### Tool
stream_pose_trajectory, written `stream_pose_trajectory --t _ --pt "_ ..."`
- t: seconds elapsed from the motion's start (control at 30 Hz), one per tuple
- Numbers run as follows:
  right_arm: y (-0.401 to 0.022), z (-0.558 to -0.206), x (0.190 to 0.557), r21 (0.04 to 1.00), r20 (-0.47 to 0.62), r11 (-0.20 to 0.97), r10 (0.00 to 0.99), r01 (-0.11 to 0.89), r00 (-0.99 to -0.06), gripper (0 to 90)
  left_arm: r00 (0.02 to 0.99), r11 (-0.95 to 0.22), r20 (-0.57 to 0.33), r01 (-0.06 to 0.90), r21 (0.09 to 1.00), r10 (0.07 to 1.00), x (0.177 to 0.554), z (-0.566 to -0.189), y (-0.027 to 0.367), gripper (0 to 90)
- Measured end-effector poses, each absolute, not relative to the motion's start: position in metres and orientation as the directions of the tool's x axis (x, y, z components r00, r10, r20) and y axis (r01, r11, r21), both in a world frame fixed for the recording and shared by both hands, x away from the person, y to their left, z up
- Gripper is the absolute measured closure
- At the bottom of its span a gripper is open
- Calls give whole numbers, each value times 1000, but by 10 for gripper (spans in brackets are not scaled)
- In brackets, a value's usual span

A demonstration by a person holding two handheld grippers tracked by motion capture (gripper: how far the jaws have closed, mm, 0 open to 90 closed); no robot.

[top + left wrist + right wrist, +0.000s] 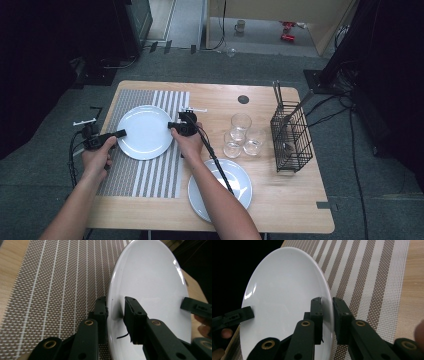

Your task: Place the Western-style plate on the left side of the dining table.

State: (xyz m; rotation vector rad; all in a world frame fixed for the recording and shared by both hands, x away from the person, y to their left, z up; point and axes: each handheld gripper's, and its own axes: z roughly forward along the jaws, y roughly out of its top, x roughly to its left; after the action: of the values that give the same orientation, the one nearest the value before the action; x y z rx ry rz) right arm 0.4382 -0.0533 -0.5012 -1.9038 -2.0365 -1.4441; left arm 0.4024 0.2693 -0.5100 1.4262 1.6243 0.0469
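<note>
The wooden counter [280, 200] carried a striped placemat [150, 175] along its left part, and over that mat a person held a white plate [145, 132] between two claws. The left claw [121, 133] pinched the plate's left rim, one jaw under it and one on its face; the right claw [172, 125] pinched the opposite rim the same way, pressed onto the thin edge. A second white plate [220, 192] lay on bare wood near the front edge, partly under the right forearm. Further right stood a black wire basket [291, 137], and between it and the mat a cluster of three clear glasses [241, 135]. To my eye the risk lay in the grip itself: each claw had only a narrow bite on smooth glazed china, so if one hand dropped faster than the other, the plate could tilt and slide out, striking the mat. A sideways swing of the right arm, I judged, could also brush the glasses just beside it and knock one over.
</note>
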Motion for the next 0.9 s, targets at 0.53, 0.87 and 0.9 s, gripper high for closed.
stream_pose_trajectory --t 0.53,0.87,0.9 --pt "-51 -518 450 543 591 -186 777 819 -215 791 109 308 -569 751 584 815 411 -518 269 737" --pt "-48 -518 451 546 577 -185 790 817 -206 782 106 304 -551 741 599 828 412 -515 267 740" --pt "-47 -518 451 554 569 -181 795 813 -211 781 105 304 -550 741 598 828 413 -515 267 739"
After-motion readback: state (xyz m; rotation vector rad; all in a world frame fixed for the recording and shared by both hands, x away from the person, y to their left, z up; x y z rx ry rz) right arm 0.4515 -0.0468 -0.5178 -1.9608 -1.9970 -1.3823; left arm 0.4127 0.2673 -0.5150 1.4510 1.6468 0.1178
